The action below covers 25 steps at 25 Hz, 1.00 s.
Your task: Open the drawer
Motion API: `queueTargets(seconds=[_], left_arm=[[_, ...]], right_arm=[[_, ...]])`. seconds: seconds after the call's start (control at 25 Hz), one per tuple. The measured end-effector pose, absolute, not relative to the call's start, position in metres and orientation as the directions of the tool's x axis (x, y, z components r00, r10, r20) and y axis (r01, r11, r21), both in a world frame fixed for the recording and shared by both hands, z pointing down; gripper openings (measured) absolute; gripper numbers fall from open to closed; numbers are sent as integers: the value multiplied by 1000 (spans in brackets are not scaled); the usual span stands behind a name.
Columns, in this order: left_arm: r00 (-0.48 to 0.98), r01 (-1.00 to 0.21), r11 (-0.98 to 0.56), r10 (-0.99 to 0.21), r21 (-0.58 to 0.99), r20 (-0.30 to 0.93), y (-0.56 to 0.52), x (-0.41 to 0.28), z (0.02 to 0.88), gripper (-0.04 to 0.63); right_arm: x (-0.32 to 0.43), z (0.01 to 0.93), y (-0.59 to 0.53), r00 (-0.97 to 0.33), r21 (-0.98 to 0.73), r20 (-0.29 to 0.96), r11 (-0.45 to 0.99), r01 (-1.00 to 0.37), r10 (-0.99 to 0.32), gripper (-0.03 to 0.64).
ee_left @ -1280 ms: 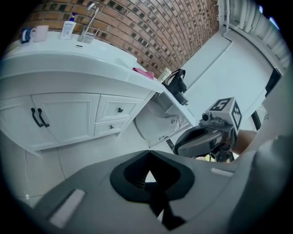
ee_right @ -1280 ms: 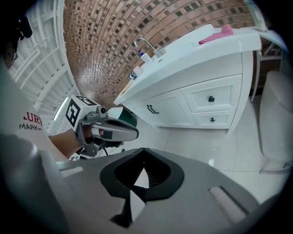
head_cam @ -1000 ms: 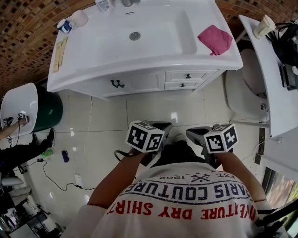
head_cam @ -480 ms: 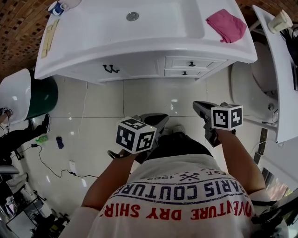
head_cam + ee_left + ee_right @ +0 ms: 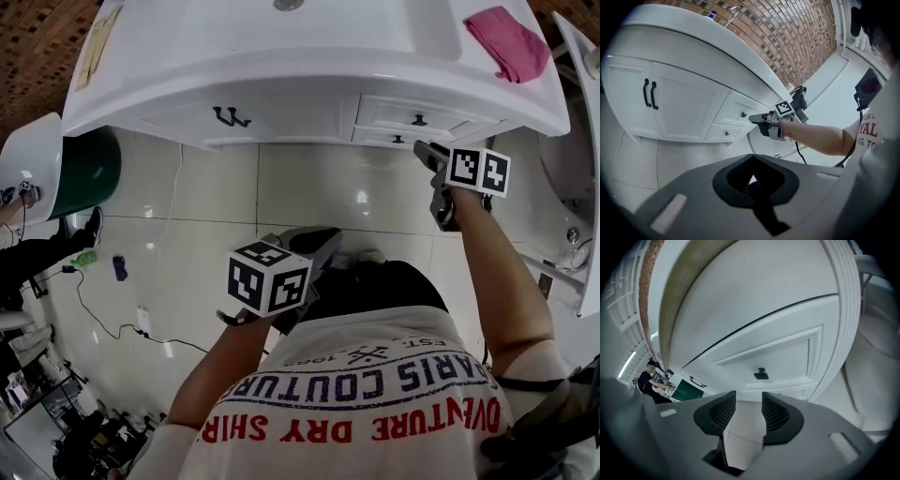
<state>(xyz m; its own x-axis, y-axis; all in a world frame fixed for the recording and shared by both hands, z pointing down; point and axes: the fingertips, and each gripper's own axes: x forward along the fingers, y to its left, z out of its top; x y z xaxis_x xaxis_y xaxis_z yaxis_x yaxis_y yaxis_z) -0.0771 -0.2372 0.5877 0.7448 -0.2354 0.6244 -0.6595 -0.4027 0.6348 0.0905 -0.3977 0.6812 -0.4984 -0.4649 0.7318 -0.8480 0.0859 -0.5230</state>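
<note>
The white vanity [image 5: 309,89] has two small drawers at its right end, each with a black knob: the upper drawer [image 5: 412,117] and the lower drawer [image 5: 398,139]. My right gripper [image 5: 424,150] hovers just in front of them, apart from both. Its jaws are opening and nothing is between them. In the right gripper view a drawer knob [image 5: 761,374] sits just above the gap of the right gripper [image 5: 749,404]. My left gripper [image 5: 323,239] hangs lower over the floor, shut and empty. The left gripper view shows the left gripper [image 5: 751,157], both drawer knobs [image 5: 743,115] and the right gripper [image 5: 759,123].
Double cabinet doors with black handles [image 5: 230,116] are left of the drawers. A pink cloth [image 5: 511,42] lies on the vanity top. A green bin [image 5: 84,173] stands at the left, a toilet [image 5: 572,178] at the right. Cables and small items [image 5: 122,267] lie on the tiled floor.
My right gripper has travelled from beside my body up to the drawers. The left gripper has sunk a little. The vanity now fills more of the top of the head view.
</note>
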Motion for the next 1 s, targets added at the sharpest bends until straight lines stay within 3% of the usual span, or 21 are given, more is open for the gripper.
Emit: queueTargets(seconds=[0.68,0.76,1.0], left_arm=[[720,-686,-401,-248,608,648,-235,-88,623,-2],[716,-690,-394,-250,607,652,-235,-90,624,-2],[710,-694,-401,-245,598,661,-234,-90,617,-2]], right_arm=[[92,718,-450,-386,-433,751,42,-900,-536,184],[94,722,-452,-373,-424,760,29,-905,-533,151],[96,719,-452,-364,-412,770,28,-911,-524,147]])
